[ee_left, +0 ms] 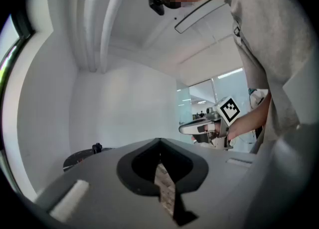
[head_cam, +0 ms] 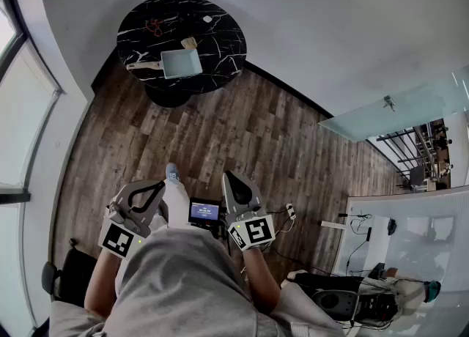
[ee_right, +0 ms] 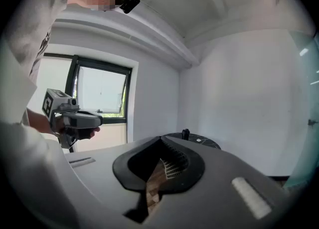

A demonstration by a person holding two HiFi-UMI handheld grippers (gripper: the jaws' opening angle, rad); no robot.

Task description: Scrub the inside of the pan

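A person stands on a dark wood-plank floor (head_cam: 242, 138) with the left gripper (head_cam: 150, 193) and right gripper (head_cam: 236, 185) held close to the body, both clenched tight with nothing between the jaws. The pale blue square pan (head_cam: 181, 64) sits well apart from them on a round black marble-veined table (head_cam: 220, 39), set into the corner of a white-walled room with a window (head_cam: 15, 101) to the left. The pan looks rigid and probably light enough for one gripper, though its smooth walls would likely be slippery. Its wooden handle (head_cam: 145, 67), jutting left, seems the surest place to hold it while the other gripper scrubs. A small tan object (head_cam: 189, 42) just behind the pan may be a sponge, but it is too small at this range to say.
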